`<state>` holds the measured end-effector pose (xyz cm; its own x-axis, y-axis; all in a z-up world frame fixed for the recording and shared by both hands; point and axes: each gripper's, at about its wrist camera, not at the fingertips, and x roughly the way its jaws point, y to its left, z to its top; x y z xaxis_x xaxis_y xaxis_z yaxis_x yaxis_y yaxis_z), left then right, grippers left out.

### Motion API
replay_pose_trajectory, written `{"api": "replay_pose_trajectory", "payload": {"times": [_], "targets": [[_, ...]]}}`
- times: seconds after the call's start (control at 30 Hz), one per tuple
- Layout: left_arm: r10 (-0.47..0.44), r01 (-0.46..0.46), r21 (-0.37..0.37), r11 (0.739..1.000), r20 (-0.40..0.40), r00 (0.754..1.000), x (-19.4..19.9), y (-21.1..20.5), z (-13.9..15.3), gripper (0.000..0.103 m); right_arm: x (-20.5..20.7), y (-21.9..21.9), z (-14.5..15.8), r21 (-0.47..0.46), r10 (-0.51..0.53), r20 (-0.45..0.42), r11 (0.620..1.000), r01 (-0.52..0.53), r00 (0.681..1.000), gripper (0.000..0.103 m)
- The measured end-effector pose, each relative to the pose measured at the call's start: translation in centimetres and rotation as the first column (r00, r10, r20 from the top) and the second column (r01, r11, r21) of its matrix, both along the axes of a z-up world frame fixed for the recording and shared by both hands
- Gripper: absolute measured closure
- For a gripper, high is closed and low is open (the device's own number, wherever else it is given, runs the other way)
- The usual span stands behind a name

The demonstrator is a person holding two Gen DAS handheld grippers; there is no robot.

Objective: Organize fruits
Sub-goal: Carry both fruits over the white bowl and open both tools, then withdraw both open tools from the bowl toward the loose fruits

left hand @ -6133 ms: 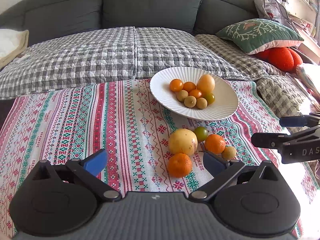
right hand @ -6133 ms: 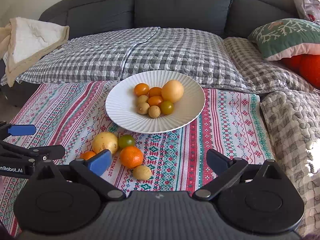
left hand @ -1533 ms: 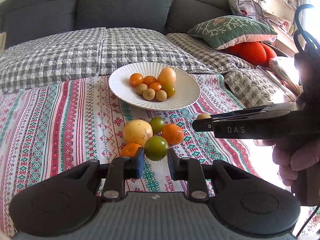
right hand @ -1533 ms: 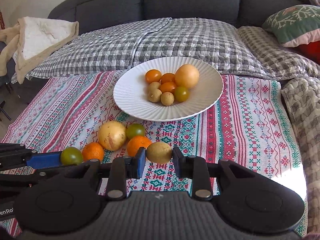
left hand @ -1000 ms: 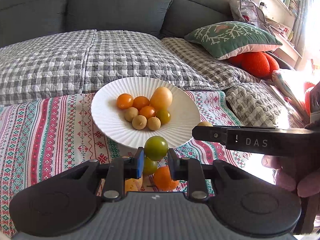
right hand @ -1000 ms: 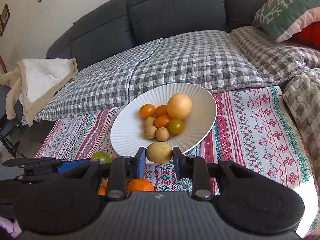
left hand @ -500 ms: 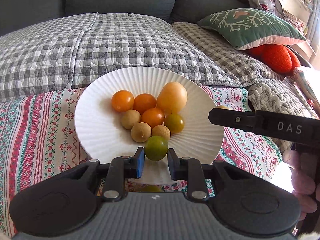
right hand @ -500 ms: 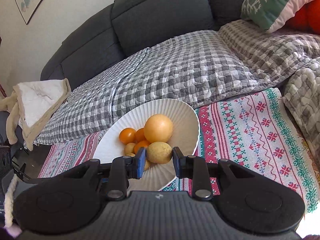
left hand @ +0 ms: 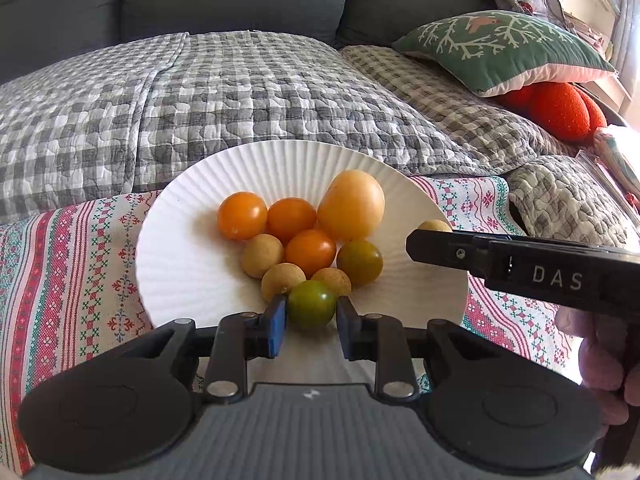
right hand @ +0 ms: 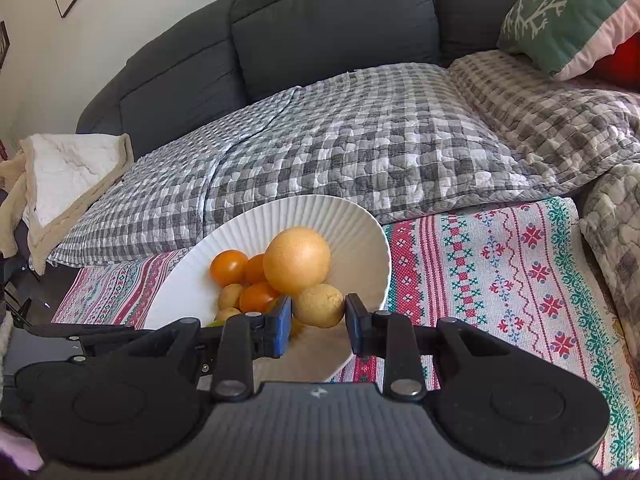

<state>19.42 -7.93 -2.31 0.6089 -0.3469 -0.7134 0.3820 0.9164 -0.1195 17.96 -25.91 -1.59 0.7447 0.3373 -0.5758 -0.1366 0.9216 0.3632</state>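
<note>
Two fruits are in my grip at once, and both are at the delivery step over the white plate (left hand: 168, 240). On the left, my left gripper (left hand: 311, 314) is clamped on a green tomato (left hand: 312, 304), which hangs at the plate's near edge, just in front of the pile. The pile holds orange tomatoes (left hand: 242, 216), small tan fruits (left hand: 262, 255), a dull green fruit (left hand: 359, 261) and a large pale orange fruit (left hand: 351, 205), all gathered at the plate's centre. On the right, my right gripper (right hand: 319, 320) is clamped on a tan fruit (right hand: 319, 305) at the plate's right edge, just beside the large fruit. Whether either held fruit already touches the plate or its neighbours I cannot tell; the wrist views flatten depth.

In my judgement the next move is a release: settle each fruit onto bare plate, then part the tongs gently so nothing rolls off the rim.

The crowded centre is the main obstacle, and the two grippers work close together. Around the plate lie the patterned cloth (left hand: 72, 264), a checked quilt (left hand: 200, 92) and a green cushion (left hand: 500, 48) at the far right.
</note>
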Motion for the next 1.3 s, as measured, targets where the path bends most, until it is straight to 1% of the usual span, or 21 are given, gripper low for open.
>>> {"api": "replay_pose_trajectory", "payload": {"times": [0.13,0.17,0.2,0.23,0.27,0.3,0.33,0.4,0.43,0.5,0.57,0.6,0.63,0.73,0.8,0.9,0.97,1.3], "targets": [[-0.005,0.005,-0.005,1.0,0.008,1.0,-0.1,0.2,0.0,0.098,-0.2,-0.3,0.1,0.011,-0.014,0.005,1.0,0.014,1.0,0.075],[-0.009,0.009,-0.001,1.0,0.01,1.0,-0.1,0.2,0.1,0.095,-0.2,-0.3,0.1,0.016,-0.021,0.005,1.0,0.02,1.0,0.075],[-0.014,0.014,0.0,1.0,0.01,1.0,-0.2,0.2,0.1,0.088,-0.2,-0.4,0.2,0.02,-0.023,0.004,1.0,0.023,1.0,0.072],[-0.018,0.018,0.001,1.0,0.01,1.0,-0.2,0.3,0.2,0.084,-0.3,-0.5,0.3,0.027,-0.024,0.003,0.999,0.024,1.0,0.067],[-0.019,0.019,0.003,1.0,0.013,1.0,-0.4,0.3,0.3,0.077,-0.4,-0.6,0.4,0.037,-0.026,0.006,0.999,0.026,1.0,0.065],[-0.026,0.026,0.005,1.0,0.016,1.0,-0.6,0.4,0.5,0.071,-0.5,-0.7,0.6,0.043,-0.03,0.009,0.999,0.03,0.999,0.059],[-0.032,0.032,0.008,0.999,0.018,0.999,-0.8,0.3,0.6,0.069,-0.6,-0.8,0.8,0.044,-0.038,0.011,0.998,0.038,0.999,0.05],[-0.04,0.039,0.02,0.999,0.024,0.999,-1.4,0.3,0.8,0.061,-1.0,-0.9,1.2,0.037,-0.07,0.01,0.997,0.069,0.997,0.041],[-0.043,0.042,0.029,0.999,0.026,0.999,-1.7,0.4,1.0,0.059,-1.2,-0.9,1.4,0.039,-0.086,0.008,0.996,0.086,0.996,0.038],[-0.046,0.044,0.047,0.998,0.035,0.998,-2.5,0.5,1.3,0.051,-1.7,-1.0,1.6,0.055,-0.111,-0.008,0.992,0.112,0.994,0.033],[-0.061,0.058,0.068,0.996,0.047,0.997,-3.6,0.7,1.5,0.046,-2.3,-1.0,2.0,0.052,-0.125,-0.02,0.991,0.126,0.992,0.026],[-0.068,0.064,0.073,0.995,0.054,0.996,-4.1,0.9,1.7,0.041,-2.5,-1.0,2.1,0.043,-0.129,-0.023,0.991,0.13,0.991,0.02],[-0.075,0.07,0.08,0.994,0.059,0.995,-4.6,1.1,1.9,0.039,-2.9,-0.9,2.4,0.025,-0.137,-0.028,0.99,0.137,0.99,0.015],[-0.076,0.071,0.077,0.994,0.061,0.995,-5.8,1.8,2.5,0.037,-3.8,-0.6,3.1,-0.028,-0.155,-0.041,0.988,0.154,0.987,0.009],[-0.062,0.058,0.061,0.996,0.057,0.996,-6.5,2.5,2.9,0.032,-4.5,-0.3,3.6,-0.042,-0.164,-0.051,0.986,0.162,0.985,0.005],[-0.045,0.043,0.037,0.998,0.053,0.998,-7.5,3.6,3.5,0.027,-5.5,0.2,4.1,-0.062,-0.166,-0.067,0.985,0.162,0.984,0.004],[-0.037,0.036,0.033,0.999,0.053,0.998,-8.3,4.1,3.7,0.025,-6.3,0.8,4.4,-0.082,-0.16,-0.065,0.985,0.154,0.985,0.002],[-0.02,0.015,0.079,0.997,0.057,0.998,-11.5,6.6,4.1,0.017,-9.3,4.6,4.7,-0.196,-0.068,-0.062,0.979,0.054,0.996,0.0]]}}
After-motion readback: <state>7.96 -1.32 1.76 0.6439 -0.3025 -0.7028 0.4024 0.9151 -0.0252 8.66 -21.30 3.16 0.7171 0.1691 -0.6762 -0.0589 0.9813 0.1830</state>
